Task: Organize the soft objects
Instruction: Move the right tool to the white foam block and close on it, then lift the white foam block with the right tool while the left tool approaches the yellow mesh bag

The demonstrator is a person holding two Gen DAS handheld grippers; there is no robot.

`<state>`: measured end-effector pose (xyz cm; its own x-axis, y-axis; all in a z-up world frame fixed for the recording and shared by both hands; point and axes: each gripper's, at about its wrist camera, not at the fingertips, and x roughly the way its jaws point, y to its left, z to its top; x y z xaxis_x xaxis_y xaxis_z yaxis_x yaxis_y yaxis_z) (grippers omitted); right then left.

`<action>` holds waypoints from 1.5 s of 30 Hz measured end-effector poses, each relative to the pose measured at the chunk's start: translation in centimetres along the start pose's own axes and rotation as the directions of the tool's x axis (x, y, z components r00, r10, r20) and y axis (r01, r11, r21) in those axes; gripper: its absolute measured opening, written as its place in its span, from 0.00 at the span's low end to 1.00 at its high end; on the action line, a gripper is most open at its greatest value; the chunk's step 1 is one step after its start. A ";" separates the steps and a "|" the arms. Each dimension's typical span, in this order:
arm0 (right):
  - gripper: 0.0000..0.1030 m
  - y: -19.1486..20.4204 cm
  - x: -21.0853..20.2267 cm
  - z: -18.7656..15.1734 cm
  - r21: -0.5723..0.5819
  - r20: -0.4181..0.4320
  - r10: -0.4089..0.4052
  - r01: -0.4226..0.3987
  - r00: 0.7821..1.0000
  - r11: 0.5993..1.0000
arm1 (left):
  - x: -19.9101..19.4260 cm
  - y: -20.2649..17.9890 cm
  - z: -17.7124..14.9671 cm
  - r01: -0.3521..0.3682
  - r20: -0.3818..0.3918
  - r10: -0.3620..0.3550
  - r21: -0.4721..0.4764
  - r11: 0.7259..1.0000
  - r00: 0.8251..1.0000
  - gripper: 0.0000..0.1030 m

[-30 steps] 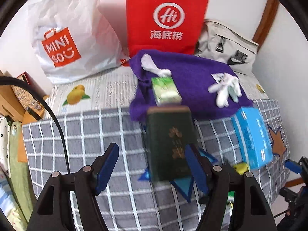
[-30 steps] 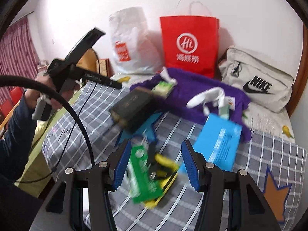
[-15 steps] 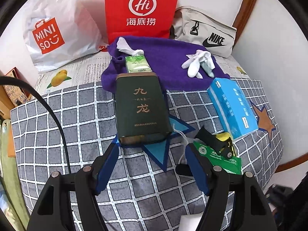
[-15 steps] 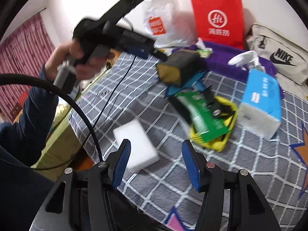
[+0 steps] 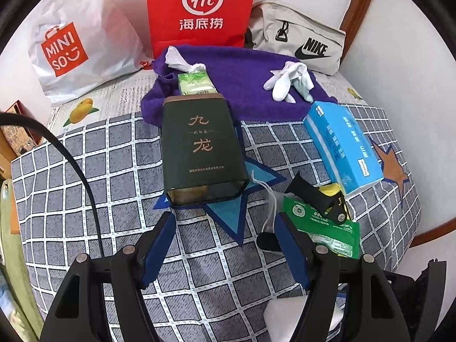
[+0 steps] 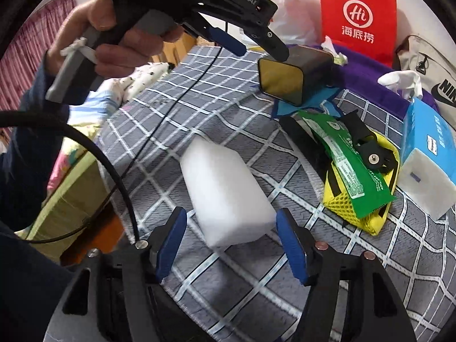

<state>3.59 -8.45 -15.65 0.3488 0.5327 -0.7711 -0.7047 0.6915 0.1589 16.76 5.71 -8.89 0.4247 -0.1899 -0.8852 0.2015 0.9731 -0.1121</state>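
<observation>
A white sponge block (image 6: 225,191) lies on the checked bedspread (image 6: 285,299). Its near end sits between the fingertips of my right gripper (image 6: 230,245), whose jaws are opening and not pressing on it. My left gripper (image 5: 225,242) is open and empty, just short of a dark green tin (image 5: 199,148) lying flat. In the right wrist view a hand holds that left gripper (image 6: 259,50) above the tin (image 6: 293,77). White gloves (image 5: 287,81) and a green tissue pack (image 5: 195,84) rest on a purple towel (image 5: 233,97).
A blue tissue box (image 5: 342,148) lies at the right. A green packet (image 5: 322,228) lies over a yellow mesh bag (image 6: 342,208). A red bag (image 5: 199,8), a white Miniso bag (image 5: 71,48) and a grey Nike bag (image 5: 302,45) line the wall. The bed edge (image 6: 114,131) drops off left.
The right gripper swung left and down from the green packet to the white sponge and widened. The tin, blurred between the left fingers a second ago, now lies still ahead of them.
</observation>
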 end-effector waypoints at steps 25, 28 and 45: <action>0.44 -4.9 -3.8 0.3 0.128 0.157 -0.029 0.009 0.987 0.992 | 2.5 -2.8 -0.4 0.076 -0.042 -0.074 0.069 0.995 0.996 0.68; 0.44 -6.0 -5.7 -0.9 0.152 0.163 -0.069 0.044 0.984 0.987 | 3.3 -3.7 -0.5 0.091 -0.059 -0.085 0.089 0.992 0.995 0.68; 0.44 -11.6 -11.4 -5.7 0.339 0.190 -0.213 0.140 0.958 0.930 | 5.1 -9.2 1.1 0.152 -0.081 -0.146 0.070 0.986 0.986 0.68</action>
<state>4.28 -25.33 -12.25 0.6018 0.4555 -0.6560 -0.3971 0.8833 0.2491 18.06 -4.39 -11.91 0.3178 -0.3188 -0.8930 0.3253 0.9213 -0.2131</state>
